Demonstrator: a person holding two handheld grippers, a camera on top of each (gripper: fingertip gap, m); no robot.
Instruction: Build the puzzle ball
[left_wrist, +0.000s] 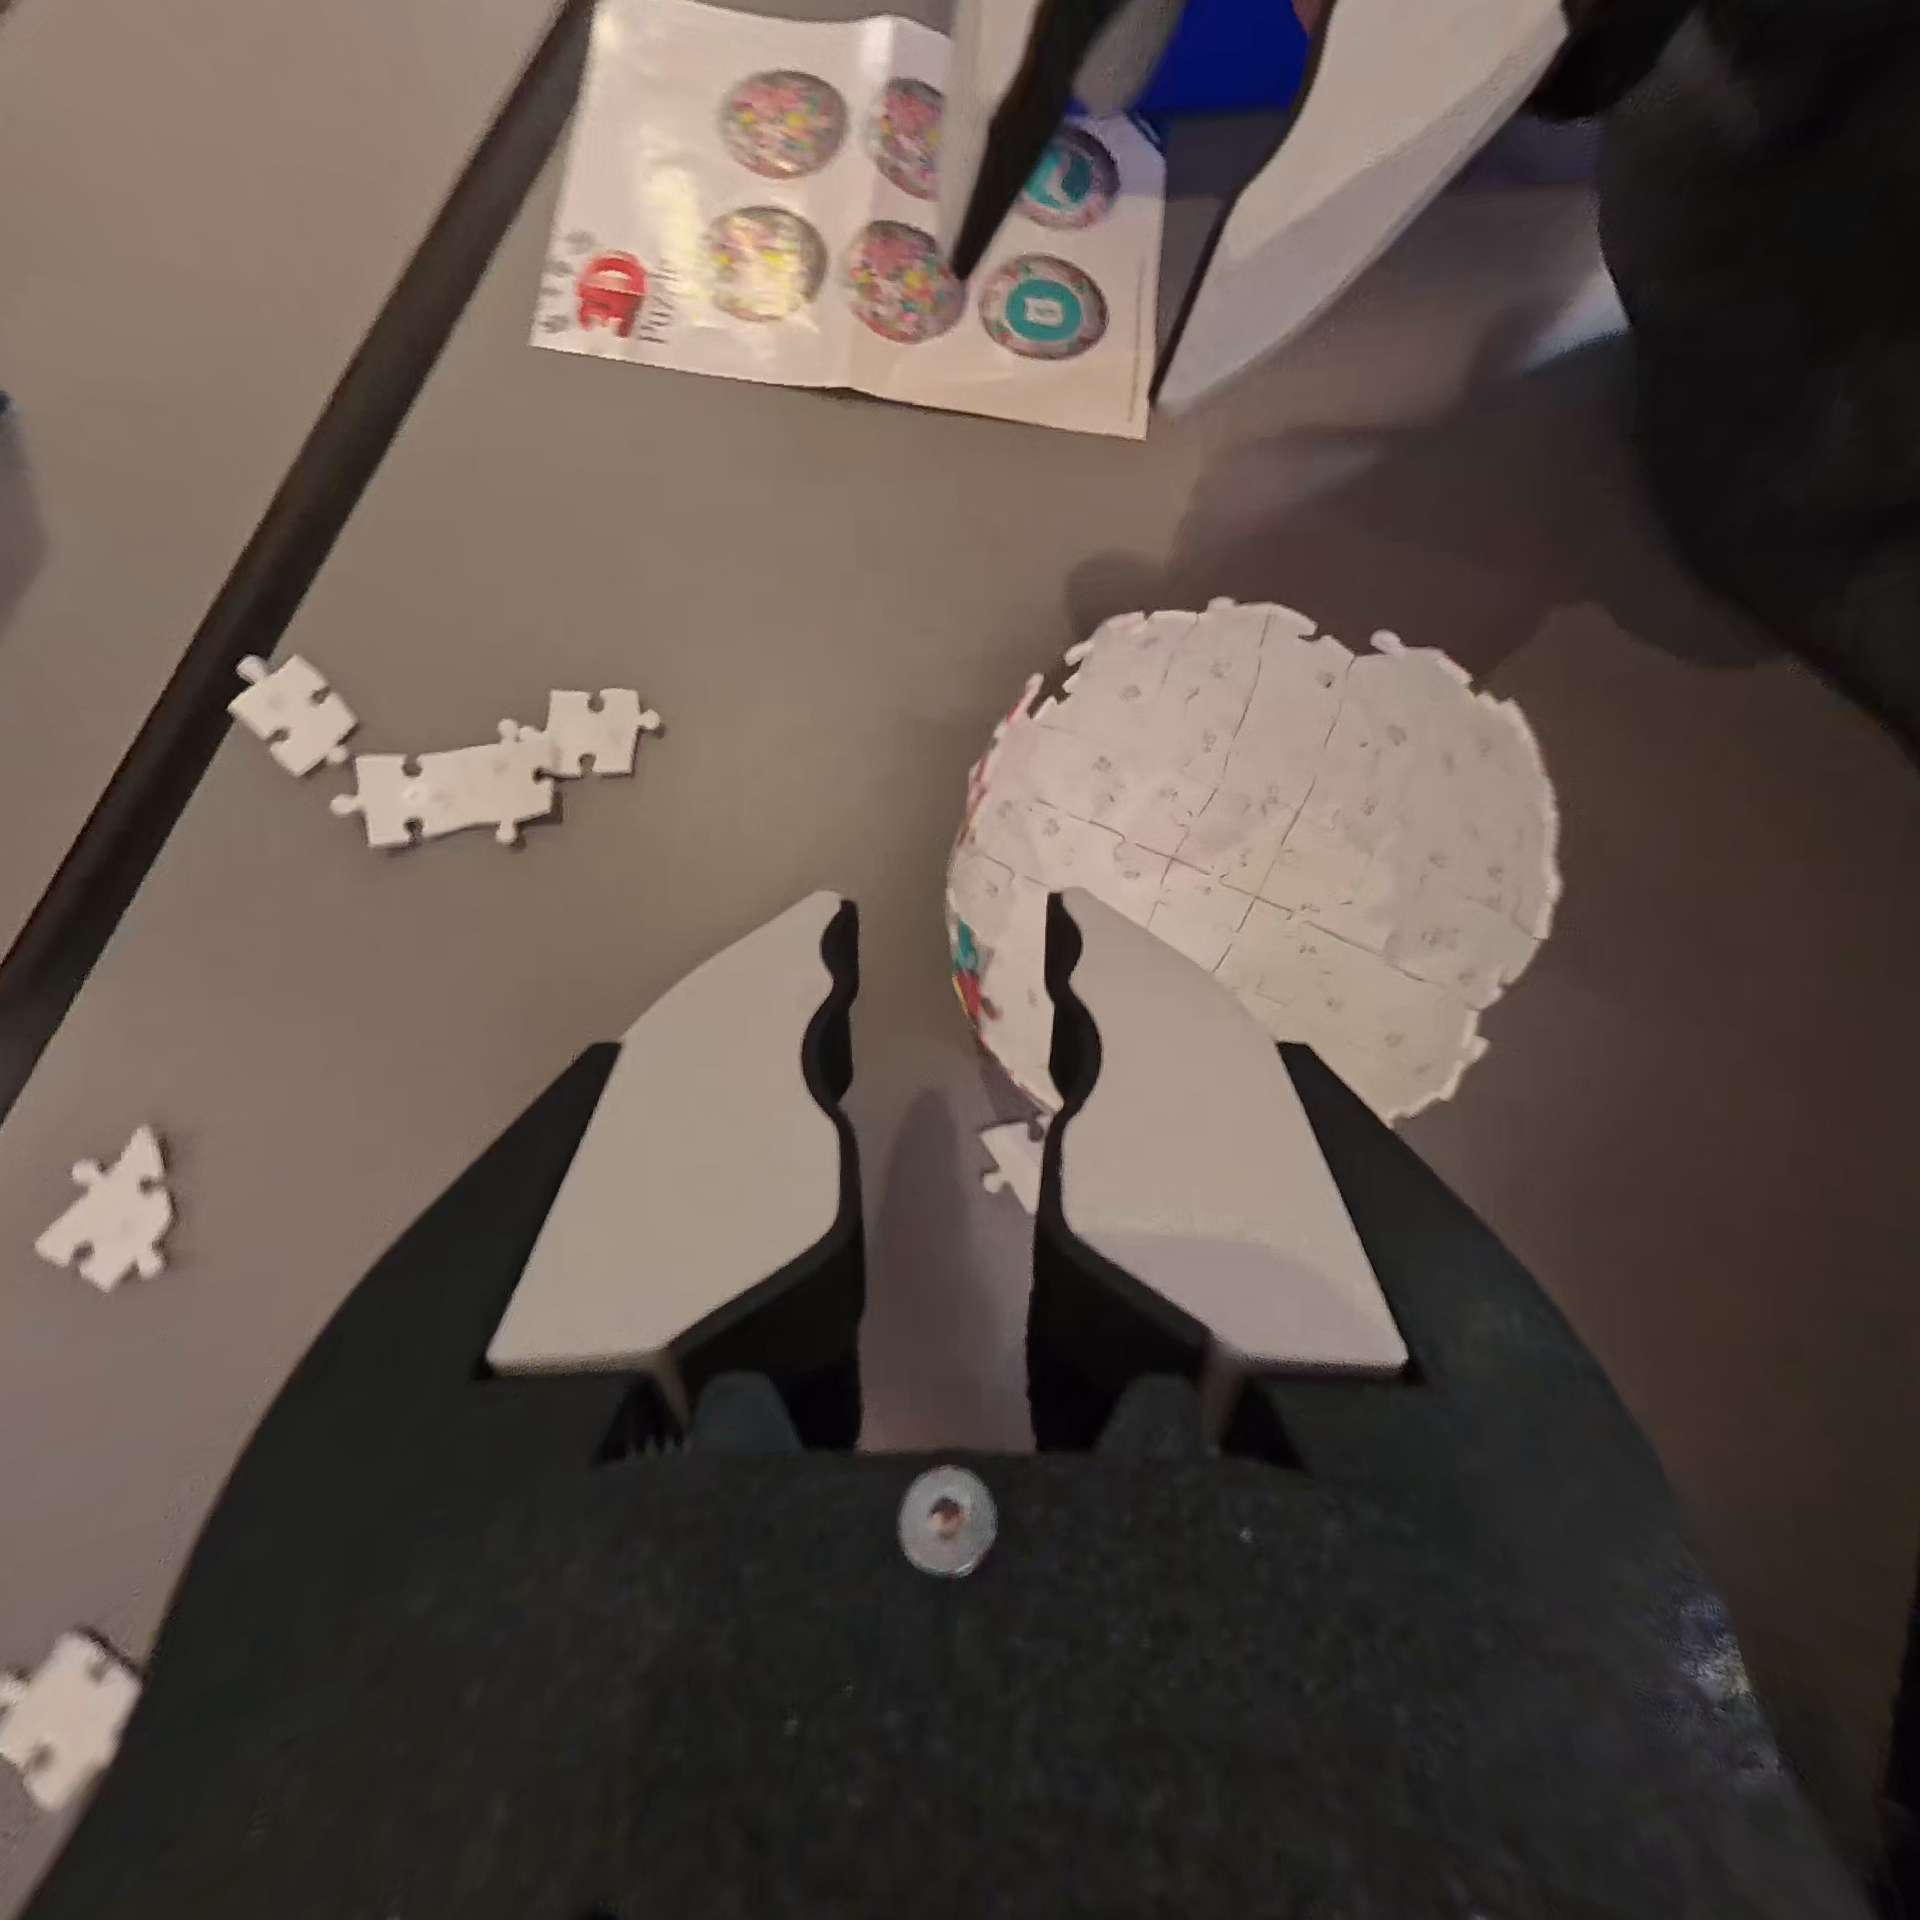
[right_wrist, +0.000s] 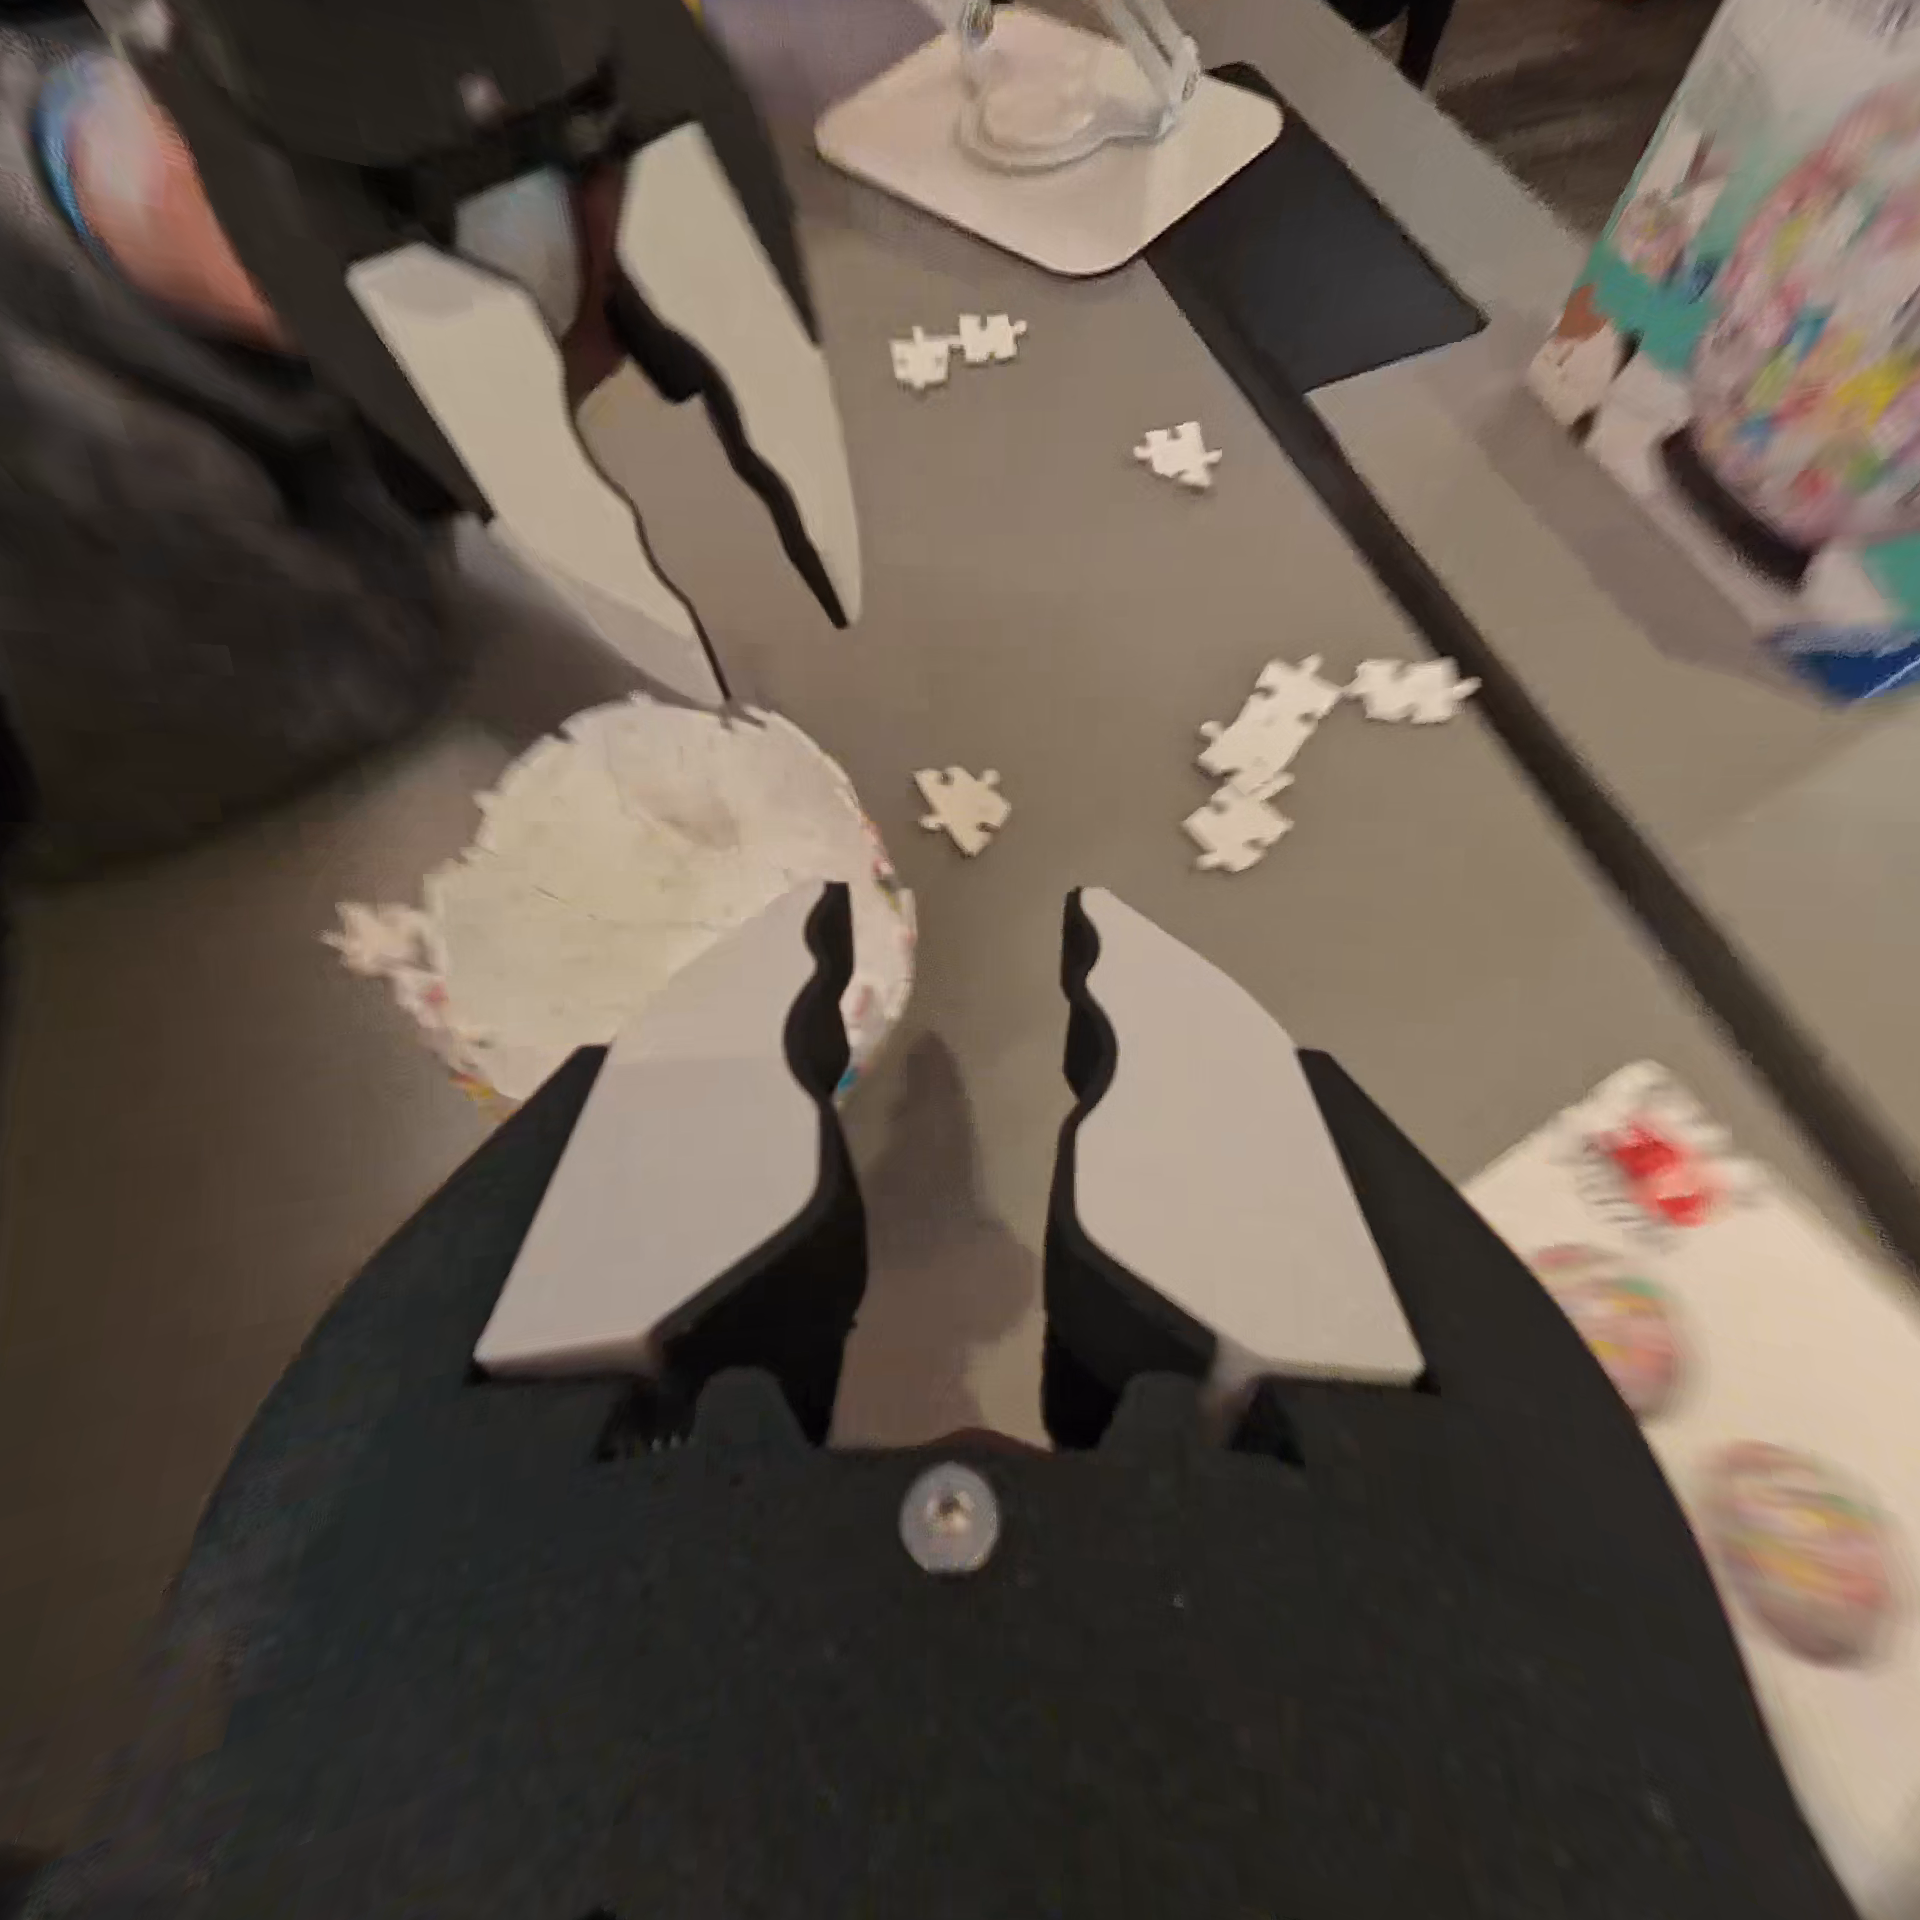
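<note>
On grey table (left_wrist: 727, 540), scattered puzzle pieces (left_wrist: 457, 790)

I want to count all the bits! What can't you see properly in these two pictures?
- Puzzle ball: left wrist view, its near-left edge is hidden behind the left gripper; the coloured outside barely shows.
- Small loose piece: left wrist view, half hidden by a finger.
- Puzzle box: right wrist view, blurred and cut off by the right edge.
- Instruction sheet: right wrist view, blurred, cut off.
</note>
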